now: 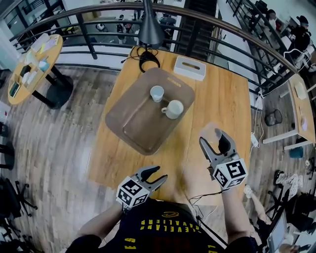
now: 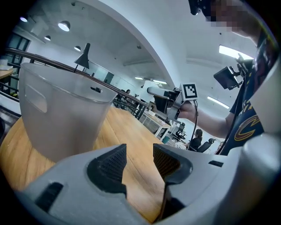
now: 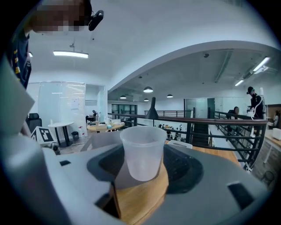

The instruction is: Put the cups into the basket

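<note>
A brown basket (image 1: pixel 133 123) lies in the middle of the wooden table. In it stand a small white cup (image 1: pixel 157 93) and a white mug (image 1: pixel 174 109). My right gripper (image 1: pixel 213 137) is right of the basket, near the table's right edge, shut on a clear plastic cup (image 1: pixel 212 131). In the right gripper view that clear plastic cup (image 3: pixel 142 151) stands upright between the pads of my right gripper (image 3: pixel 142 165). My left gripper (image 1: pixel 162 172) hovers at the near table edge, open and empty. In the left gripper view the left gripper (image 2: pixel 139 160) has the basket wall (image 2: pixel 61 114) to its left.
A white tissue box (image 1: pixel 190 67) sits at the table's far edge, beside a black lamp (image 1: pixel 149 29) and its coiled cable (image 1: pixel 146 60). A curved railing (image 1: pixel 98 12) runs behind. A round table (image 1: pixel 34 66) stands at the far left, another table (image 1: pixel 301 106) at the right.
</note>
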### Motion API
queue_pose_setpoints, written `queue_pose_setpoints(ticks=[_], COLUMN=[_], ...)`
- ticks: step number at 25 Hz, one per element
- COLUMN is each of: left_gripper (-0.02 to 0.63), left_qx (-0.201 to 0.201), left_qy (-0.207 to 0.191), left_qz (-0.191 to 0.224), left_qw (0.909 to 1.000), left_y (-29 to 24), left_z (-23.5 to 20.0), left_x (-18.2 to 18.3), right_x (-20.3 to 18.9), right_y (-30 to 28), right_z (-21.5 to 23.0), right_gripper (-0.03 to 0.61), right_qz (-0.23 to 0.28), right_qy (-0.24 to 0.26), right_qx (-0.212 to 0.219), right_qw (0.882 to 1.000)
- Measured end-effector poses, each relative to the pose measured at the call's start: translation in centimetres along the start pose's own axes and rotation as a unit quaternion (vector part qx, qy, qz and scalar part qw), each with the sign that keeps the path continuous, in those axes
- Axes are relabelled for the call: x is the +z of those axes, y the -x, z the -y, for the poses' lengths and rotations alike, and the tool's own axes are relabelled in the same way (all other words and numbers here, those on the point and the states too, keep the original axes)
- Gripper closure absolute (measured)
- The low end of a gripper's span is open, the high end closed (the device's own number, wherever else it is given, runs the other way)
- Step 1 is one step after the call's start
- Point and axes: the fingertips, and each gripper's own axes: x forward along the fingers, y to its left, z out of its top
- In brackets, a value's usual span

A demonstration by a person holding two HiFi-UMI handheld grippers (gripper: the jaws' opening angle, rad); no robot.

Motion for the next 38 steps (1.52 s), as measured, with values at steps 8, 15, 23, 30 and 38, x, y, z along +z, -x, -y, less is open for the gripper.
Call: queue_pose_setpoints(ticks=[8,15,23,30,38], left_gripper=[0.436,0.436,0.436,0.436,0.436], left_qx=[0.008,0.028,0.048,0.07,0.07], left_qy=[0.017,0.022,0.036,0.054,0.067], left_qz=[0.006,0.014,0.026,0.044,0.045], left_qw=[0.9998,0.9993,0.9979,0.9951,0.9943], left_y=[2.8,5.9,9.2,11.6,12.1], left_z=[-2.2,-4.8,-7.5,-10.6,-12.5], left_x=[-0.3,-0.4,-0.8,-0.7,-0.9], right_x=[6.0,8.9,8.8,7.8,5.0], right_y=[-4.2,-8.6,-14.3,-18.5,-22.5], right_z=[-1.8,-5.1,-9.4,-12.1,-13.9], right_gripper=[0.299,0.298,0.298,0.298,0.298], right_qz=[0.03,0.031,0.01,-0.008,-0.062], right_qy=[0.002,0.02,0.035,0.027,0.028], right_qx=[0.032,0.07,0.11,0.138,0.176], right_qw=[0.999,0.997,0.993,0.99,0.982])
